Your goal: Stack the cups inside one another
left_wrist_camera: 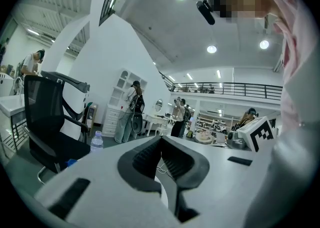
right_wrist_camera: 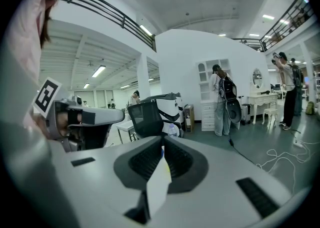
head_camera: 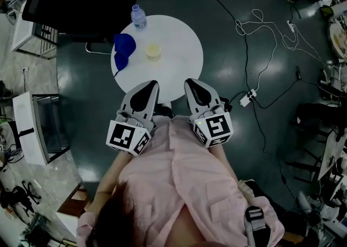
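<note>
A round white table [head_camera: 179,39] carries a pile of blue cups [head_camera: 123,49] at its left edge and one pale yellow cup [head_camera: 153,51] beside them. My left gripper [head_camera: 154,84] and right gripper [head_camera: 188,82] hover side by side at the table's near edge, well short of the cups. Both point roughly level toward the table. In the left gripper view the left gripper [left_wrist_camera: 161,139] has its jaws met at the tips, with nothing between them. The right gripper [right_wrist_camera: 162,143] is likewise shut and empty. A corner of blue [left_wrist_camera: 70,162] peeks past the left jaw.
A clear water bottle [head_camera: 139,17] stands at the table's far edge, with a black office chair [head_camera: 81,1] behind it. Cables [head_camera: 260,29] and a power strip [head_camera: 248,97] lie on the dark floor to the right. A white cabinet [head_camera: 32,126] stands at the left. Several people stand far off.
</note>
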A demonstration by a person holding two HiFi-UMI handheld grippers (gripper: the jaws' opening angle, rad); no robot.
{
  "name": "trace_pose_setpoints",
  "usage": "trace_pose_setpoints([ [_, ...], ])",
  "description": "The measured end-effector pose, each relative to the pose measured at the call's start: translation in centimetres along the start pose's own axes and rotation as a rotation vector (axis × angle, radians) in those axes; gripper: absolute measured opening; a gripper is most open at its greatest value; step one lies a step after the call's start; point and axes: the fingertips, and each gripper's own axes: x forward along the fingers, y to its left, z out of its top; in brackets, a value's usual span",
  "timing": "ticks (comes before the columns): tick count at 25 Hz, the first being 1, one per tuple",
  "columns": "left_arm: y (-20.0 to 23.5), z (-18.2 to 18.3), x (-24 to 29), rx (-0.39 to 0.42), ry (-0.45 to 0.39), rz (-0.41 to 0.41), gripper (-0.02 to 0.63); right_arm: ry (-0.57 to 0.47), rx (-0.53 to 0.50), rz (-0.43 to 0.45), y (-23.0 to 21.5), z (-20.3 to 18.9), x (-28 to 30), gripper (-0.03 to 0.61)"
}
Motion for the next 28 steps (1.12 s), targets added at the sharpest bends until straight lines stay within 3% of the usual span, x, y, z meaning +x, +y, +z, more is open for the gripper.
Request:
trace_pose_setpoints([
  [14,-0.3,0.9,-0.1,0.036,-0.022,0.006,0.018,0.018,-0.043,0.018,0.6,0.1,0.3,0.037],
  [23,-0.2,1.0,-0.5,0.028,-0.026,0.02,0.018,0.051,-0.144,0.105,3.5,0.3,1.0,0.037],
  [28,-0.2,0.9,-0.6,0.026,-0.02,0.014,0.018,0.06,-0.147,0.123,4.0,0.2,1.1,0.037],
])
